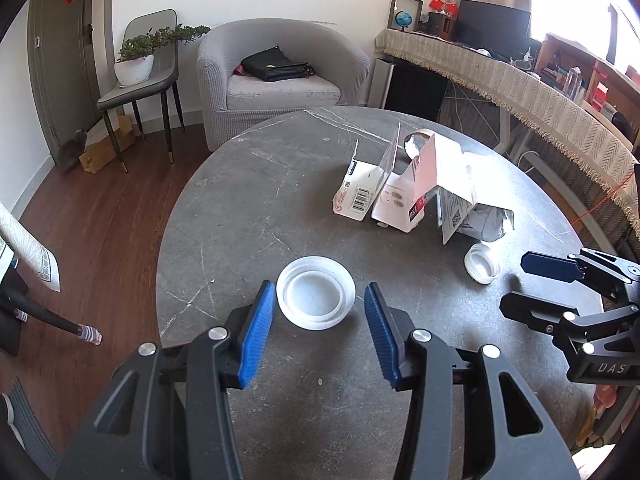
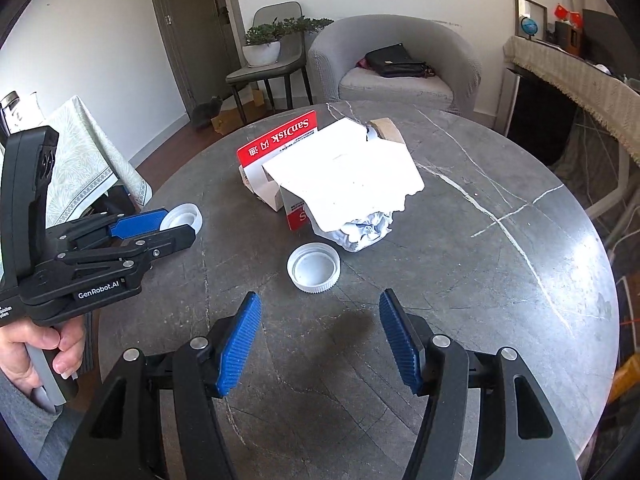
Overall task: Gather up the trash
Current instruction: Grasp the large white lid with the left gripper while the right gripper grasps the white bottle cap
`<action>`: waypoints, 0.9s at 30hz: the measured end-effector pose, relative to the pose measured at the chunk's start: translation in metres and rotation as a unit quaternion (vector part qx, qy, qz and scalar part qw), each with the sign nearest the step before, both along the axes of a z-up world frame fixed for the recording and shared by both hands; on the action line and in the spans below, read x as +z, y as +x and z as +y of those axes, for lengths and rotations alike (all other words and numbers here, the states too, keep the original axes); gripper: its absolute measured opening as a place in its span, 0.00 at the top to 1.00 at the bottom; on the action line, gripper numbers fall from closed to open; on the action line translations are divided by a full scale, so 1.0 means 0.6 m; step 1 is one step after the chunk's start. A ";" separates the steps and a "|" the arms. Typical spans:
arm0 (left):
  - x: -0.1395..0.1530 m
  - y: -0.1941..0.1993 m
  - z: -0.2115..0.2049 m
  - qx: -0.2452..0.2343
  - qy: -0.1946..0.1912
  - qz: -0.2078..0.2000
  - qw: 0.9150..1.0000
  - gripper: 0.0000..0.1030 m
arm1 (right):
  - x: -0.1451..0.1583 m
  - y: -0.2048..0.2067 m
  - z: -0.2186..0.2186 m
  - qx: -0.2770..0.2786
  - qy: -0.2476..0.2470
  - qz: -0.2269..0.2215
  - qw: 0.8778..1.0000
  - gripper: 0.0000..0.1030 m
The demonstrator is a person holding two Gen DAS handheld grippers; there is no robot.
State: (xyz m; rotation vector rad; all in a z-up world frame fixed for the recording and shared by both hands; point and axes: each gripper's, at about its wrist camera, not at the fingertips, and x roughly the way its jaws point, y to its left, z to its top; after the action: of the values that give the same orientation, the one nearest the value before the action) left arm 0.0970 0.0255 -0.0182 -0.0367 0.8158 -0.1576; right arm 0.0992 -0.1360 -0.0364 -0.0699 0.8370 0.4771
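Observation:
A smooth white lid lies on the round grey table, just ahead of my open left gripper, between its blue fingertips. It also shows in the right wrist view. A ribbed white cap lies just ahead of my open right gripper; it also shows in the left wrist view. Behind it lie torn SanDisk cardboard packaging, a crumpled tissue and a cardboard tape roll. The right gripper shows at the right of the left wrist view.
A grey armchair with a black bag stands beyond the table. A chair with a potted plant and a grey cat are at the far left. A cloth-covered desk runs along the right.

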 end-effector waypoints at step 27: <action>0.031 -0.042 0.046 0.014 -0.036 -0.027 0.999 0.59 | -0.002 0.012 0.036 -0.006 -0.051 -0.007 0.999 0.71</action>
State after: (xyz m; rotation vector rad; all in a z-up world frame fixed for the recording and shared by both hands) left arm 0.0719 0.0528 0.0003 -0.1114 0.7559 -0.1614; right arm 0.1065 -0.1142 -0.0376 -0.1621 0.8481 0.4222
